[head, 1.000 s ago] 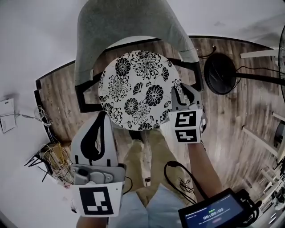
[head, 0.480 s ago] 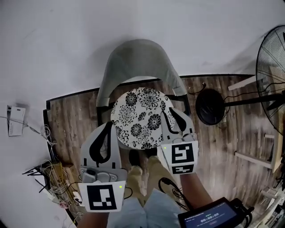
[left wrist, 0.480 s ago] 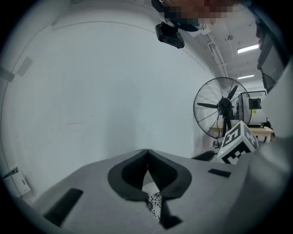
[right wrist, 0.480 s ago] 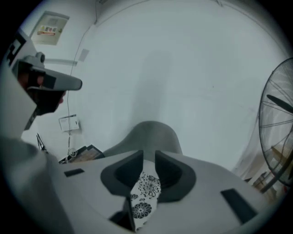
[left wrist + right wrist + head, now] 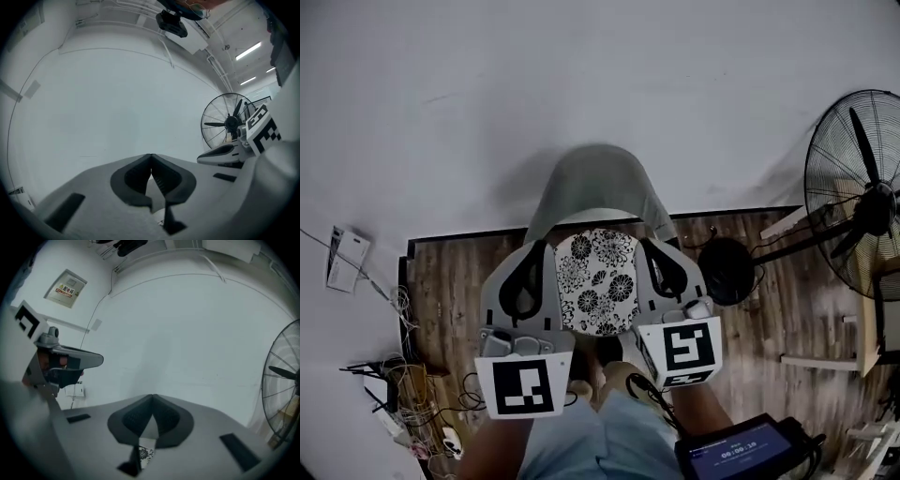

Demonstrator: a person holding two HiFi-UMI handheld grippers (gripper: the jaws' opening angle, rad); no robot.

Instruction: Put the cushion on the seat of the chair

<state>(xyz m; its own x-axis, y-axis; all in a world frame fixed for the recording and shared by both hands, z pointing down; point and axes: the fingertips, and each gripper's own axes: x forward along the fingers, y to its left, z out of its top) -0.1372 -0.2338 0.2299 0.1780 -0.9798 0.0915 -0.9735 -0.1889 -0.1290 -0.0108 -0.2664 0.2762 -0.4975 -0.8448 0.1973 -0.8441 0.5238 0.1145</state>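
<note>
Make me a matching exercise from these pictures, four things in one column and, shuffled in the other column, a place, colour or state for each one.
Column one
1. cushion
2. chair
3. fan
4. left gripper

Column two
A. jaws together, nothing between them
B. lying on the seat, black-and-white flower print
C. has a plain grey backrest
D. standing at the right edge of the head view

Pairs: 1-B, 2-C, 3-D, 4-A
</note>
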